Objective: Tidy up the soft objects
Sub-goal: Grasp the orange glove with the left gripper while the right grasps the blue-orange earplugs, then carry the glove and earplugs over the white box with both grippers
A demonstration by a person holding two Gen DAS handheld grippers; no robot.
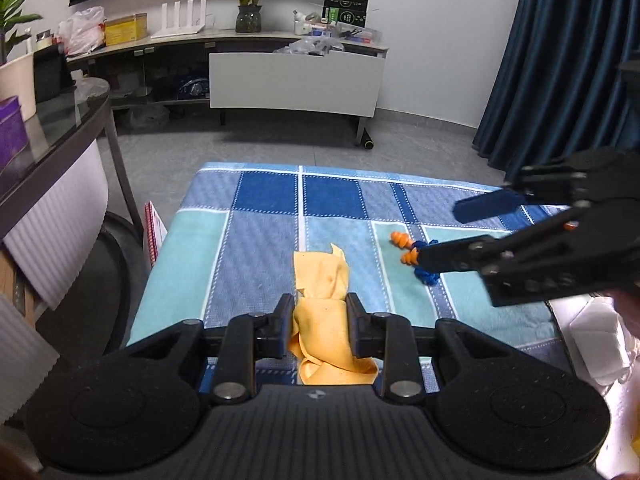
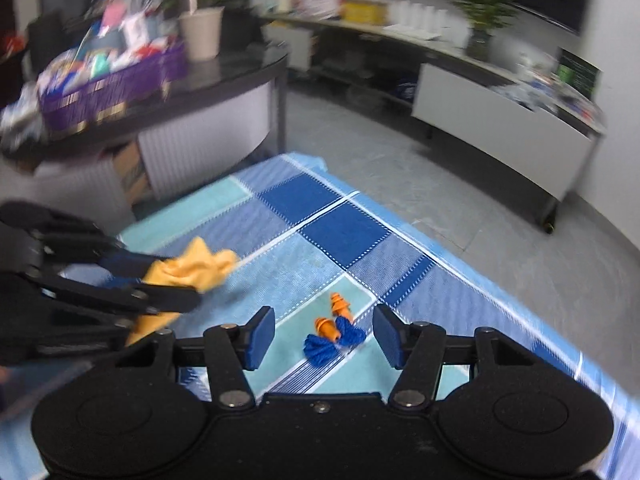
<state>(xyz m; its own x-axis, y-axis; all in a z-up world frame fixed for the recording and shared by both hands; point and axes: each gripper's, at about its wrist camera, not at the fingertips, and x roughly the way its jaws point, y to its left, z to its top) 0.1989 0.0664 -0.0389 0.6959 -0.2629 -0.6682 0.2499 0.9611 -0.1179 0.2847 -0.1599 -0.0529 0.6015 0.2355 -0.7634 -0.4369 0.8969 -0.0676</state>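
Now: left fingers (image 1: 319,326) pinch yellow cloth (image 1: 320,276) | right fingers (image 2: 324,338) spread beside corded earplugs (image 2: 334,326), cord half-hidden.

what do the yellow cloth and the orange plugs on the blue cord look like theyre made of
Yellow cloth: thin, matte woven or microfibre fabric, judging by its limp folds. Orange plugs: probably soft rubber or silicone, smooth with moulded ridges. Blue cord: looks like braided textile.

Left gripper (image 1: 319,322) clamped tight (angled downward); right gripper (image 2: 324,338) jaws apart.
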